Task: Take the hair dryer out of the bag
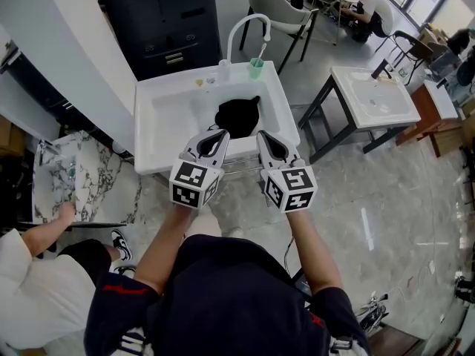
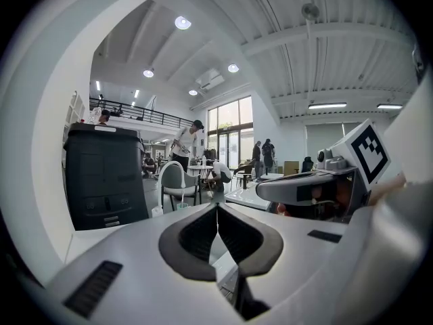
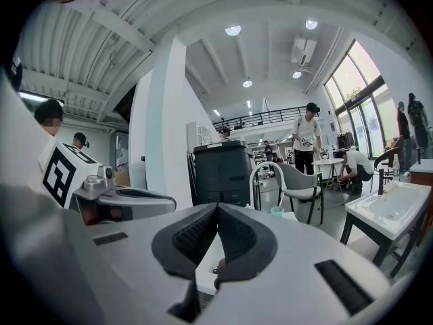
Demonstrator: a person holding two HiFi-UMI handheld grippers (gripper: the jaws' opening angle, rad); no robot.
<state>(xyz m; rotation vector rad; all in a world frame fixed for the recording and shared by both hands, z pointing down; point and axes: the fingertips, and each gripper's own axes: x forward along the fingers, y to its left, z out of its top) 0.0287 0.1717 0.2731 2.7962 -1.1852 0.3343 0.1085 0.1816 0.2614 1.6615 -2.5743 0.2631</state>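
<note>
The left tongs [image 1: 220, 134] are shut and empty, above the front edge of the sink [image 1: 146, 132]. Just ahead, between both tips, the black bag [image 1: 237, 116] lies in the basin. The hair dryer is not visible, I suppose inside. The right tongs [image 1: 261, 135], also shut and empty, look equally near.
</note>
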